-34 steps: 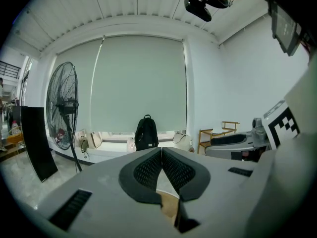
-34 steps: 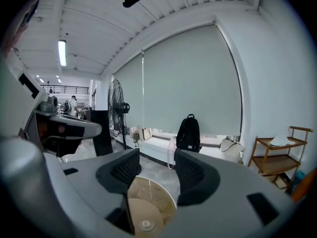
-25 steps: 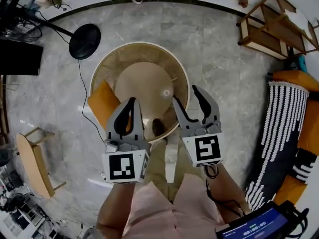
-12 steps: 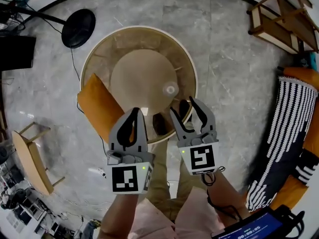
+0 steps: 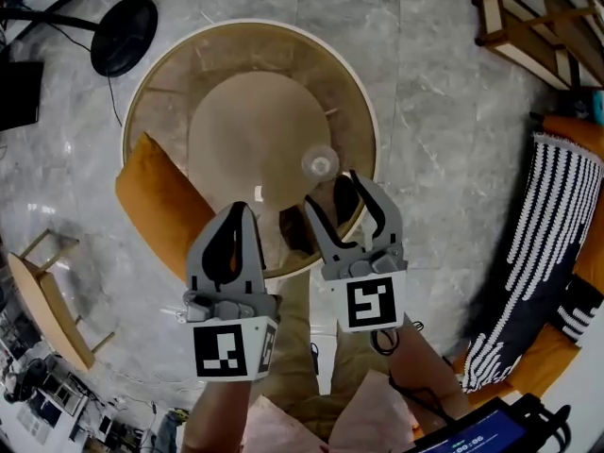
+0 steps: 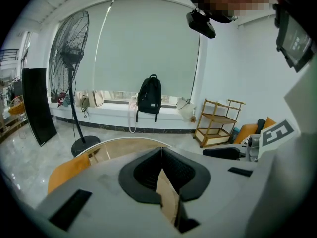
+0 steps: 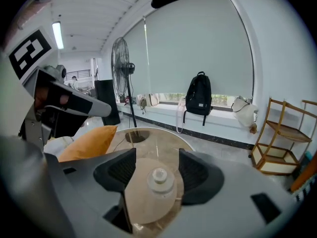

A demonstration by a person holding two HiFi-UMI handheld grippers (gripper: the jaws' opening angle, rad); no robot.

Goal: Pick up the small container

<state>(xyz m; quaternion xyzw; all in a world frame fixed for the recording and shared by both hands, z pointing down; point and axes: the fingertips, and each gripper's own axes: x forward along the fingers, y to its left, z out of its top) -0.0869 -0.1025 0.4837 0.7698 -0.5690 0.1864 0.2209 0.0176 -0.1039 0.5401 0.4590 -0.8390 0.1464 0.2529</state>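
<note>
The right tool point(image 5: 337, 194), jaws apart and empty, is nearer: the small container point(image 5: 321, 165) stands upright on the round tabletop point(image 5: 236, 111) just past its tips, at 11 o'clock. The left tool point(image 5: 240, 217), jaws together, lies off at the container's 8 o'clock.

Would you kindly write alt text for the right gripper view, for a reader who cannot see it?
The right gripper, jaws wide apart, frames the small white container standing on a round table, not yet gripped. Behind are an orange cushion, a pedestal fan, a black backpack and a wooden shelf.
</note>
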